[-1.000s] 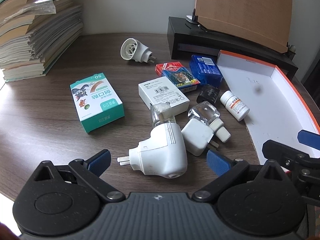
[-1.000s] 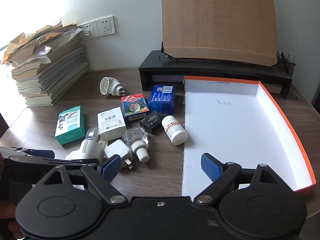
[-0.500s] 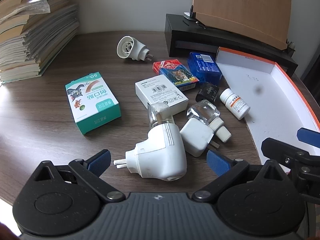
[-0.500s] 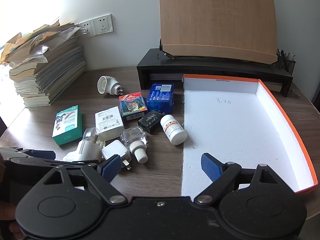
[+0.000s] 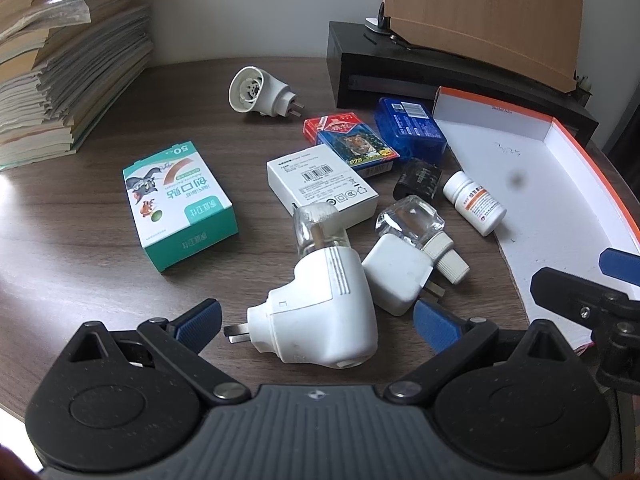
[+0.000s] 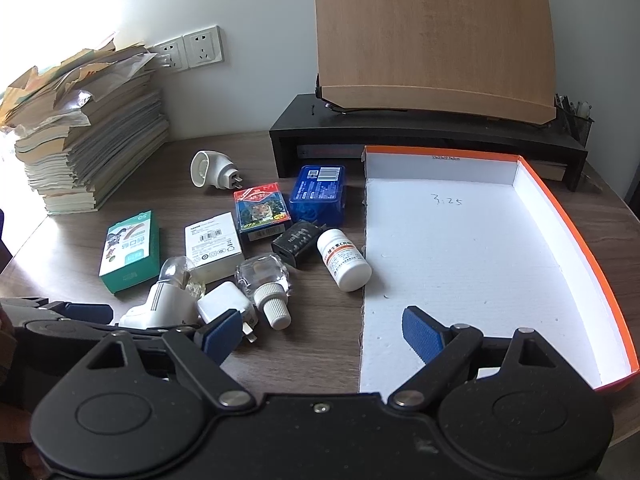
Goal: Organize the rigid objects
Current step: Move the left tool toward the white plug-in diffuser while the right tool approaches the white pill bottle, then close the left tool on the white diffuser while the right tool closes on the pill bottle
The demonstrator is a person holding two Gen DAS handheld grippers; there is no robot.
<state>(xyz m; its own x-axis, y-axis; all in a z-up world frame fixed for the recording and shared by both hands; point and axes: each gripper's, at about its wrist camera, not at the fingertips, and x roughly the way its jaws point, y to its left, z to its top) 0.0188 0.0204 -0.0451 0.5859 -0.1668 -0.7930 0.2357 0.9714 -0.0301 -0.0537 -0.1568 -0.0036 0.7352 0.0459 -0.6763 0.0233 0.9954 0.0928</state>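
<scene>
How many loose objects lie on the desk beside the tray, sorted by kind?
Cardboard or plastic boxes: 4 (green, white, red-and-blue, blue)
Plug-in devices: 4 (, black)
Bottles: 2 (pill, clear)
Total: 10

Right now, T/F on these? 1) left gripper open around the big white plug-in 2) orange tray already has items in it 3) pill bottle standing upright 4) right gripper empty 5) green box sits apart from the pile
1) The left gripper is open with the big white plug-in between its fingers: true.
2) The orange tray already has items: false. Its white floor is bare except for handwriting.
3) The pill bottle stands upright: false. It lies on its side at the tray's left edge.
4) The right gripper is empty: true, open with nothing between its fingers.
5) The green box sits apart from the pile: true.
</scene>
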